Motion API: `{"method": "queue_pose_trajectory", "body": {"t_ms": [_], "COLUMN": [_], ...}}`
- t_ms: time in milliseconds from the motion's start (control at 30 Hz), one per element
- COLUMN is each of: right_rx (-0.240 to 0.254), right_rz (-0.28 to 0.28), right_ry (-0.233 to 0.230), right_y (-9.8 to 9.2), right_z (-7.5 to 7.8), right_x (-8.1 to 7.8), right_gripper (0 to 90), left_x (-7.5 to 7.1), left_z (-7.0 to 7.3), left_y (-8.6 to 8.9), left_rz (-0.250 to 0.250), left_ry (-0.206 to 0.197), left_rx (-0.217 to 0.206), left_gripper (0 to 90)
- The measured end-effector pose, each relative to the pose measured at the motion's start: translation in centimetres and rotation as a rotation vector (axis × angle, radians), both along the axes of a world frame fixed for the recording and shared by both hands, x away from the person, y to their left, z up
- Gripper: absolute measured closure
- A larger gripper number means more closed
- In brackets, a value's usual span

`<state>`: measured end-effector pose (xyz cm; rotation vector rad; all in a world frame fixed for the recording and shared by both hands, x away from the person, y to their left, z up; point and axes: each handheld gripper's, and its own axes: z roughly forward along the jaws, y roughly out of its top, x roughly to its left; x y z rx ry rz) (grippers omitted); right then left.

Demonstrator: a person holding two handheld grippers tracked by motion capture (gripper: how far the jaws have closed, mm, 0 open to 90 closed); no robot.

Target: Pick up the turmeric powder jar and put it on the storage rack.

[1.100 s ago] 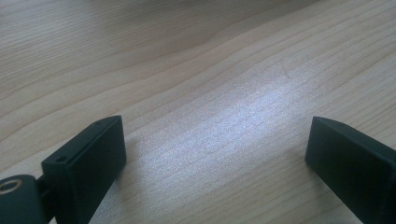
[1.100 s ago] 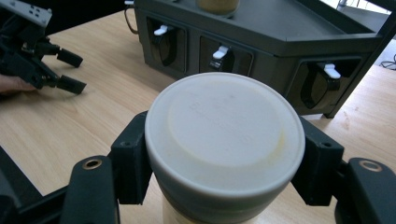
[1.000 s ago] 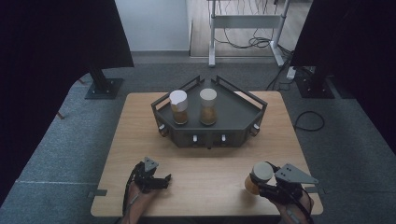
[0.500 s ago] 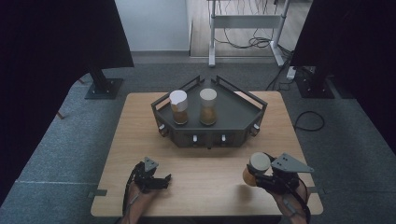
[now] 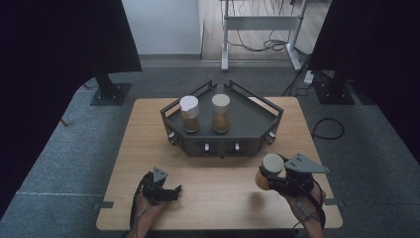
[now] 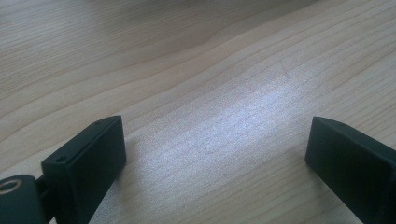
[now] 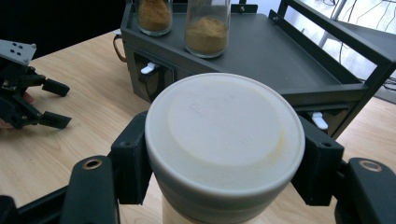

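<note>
**Third jar lifts off the desk toward the rack**

The right tongs [image 5: 265,174] are clenched on a jar [image 5: 269,170] with a pale lid, their black jaws pressing either side just under the lid, as the right gripper view shows. A second ago this jar sat lower and farther right at the near edge of the desk [image 5: 143,148]; now it has come up and drifted a little left and away from the person, hanging clear of the wood with its shadow loose beneath it. It tilts slightly, the lid leaning toward the rack.

The black tray rack [image 5: 247,119] stands at the far middle of the desk. On it are two more jars of brownish powder: a left jar [image 5: 189,114] and a right jar [image 5: 221,113], upright, side by side but apart. The tray's right half is bare.

The left tongs [image 5: 171,191] have not stirred. They lie low at the near left of the desk, jaws spread wide with nothing but wood grain between them.

I take the lift to mean the carry has begun: the jar is picked up, and the likely aim is the free spot on the tray beside the other two. It would have to clear the tray's raised rail first.
</note>
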<state>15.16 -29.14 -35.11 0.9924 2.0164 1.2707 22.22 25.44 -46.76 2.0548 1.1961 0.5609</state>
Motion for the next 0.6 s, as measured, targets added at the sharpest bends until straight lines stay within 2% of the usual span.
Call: {"method": "queue_pose_trajectory", "body": {"t_ms": [600], "right_rx": [-0.003], "right_rz": [-0.01], "right_ry": [-0.008], "right_y": [0.5], "right_z": [1.2], "right_x": [2.0], "right_gripper": [33.3], "left_x": [0.0], "left_z": [0.0], "left_y": [0.0], "left_rz": [-0.001], "left_ry": [0.0], "left_rx": [-0.001], "left_gripper": [4.5]}}
